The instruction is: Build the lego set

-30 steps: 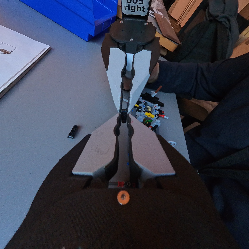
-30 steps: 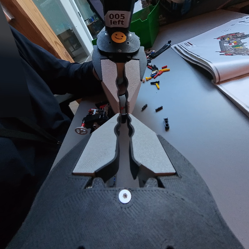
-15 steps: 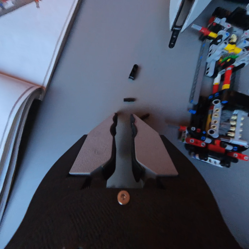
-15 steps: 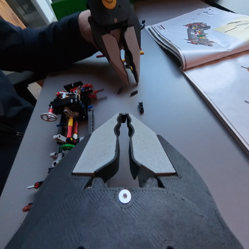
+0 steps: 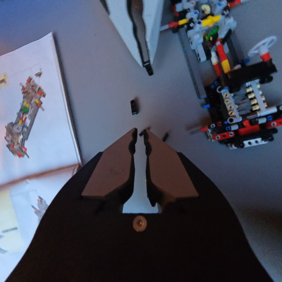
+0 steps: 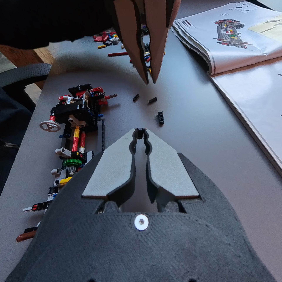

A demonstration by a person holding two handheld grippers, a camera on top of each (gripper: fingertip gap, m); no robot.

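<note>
**Right claw.** My right claw (image 6: 139,131) is pressed together on a small black piece (image 6: 139,135). Both pads bear on it at the very tips. In the left wrist view the piece (image 5: 148,69) sticks out past the tips, upper centre of the frame. With so little of it gripped, I judge that it could twist easily, so keep the pressure even and avoid side loads.

**Left claw.** My left claw (image 5: 140,132) is slightly spread and holds nothing; bare table (image 5: 99,61) shows between the fingers. In the right wrist view it hangs point-down at upper centre, tips clear of the table. Two black pins lie just below it: one (image 6: 135,97) to the left, one (image 6: 152,100) to the right. In my own view, one pin (image 5: 142,133) sits at the tips beside the right-hand finger. A pin this thin is, in my judgement, best straddled squarely, across its length.

**Surroundings.** A black two-hole connector (image 6: 160,118) lies right of centre. The part-built model (image 6: 76,122) lies at left, and the open instruction booklet (image 6: 244,45) at upper right.
</note>
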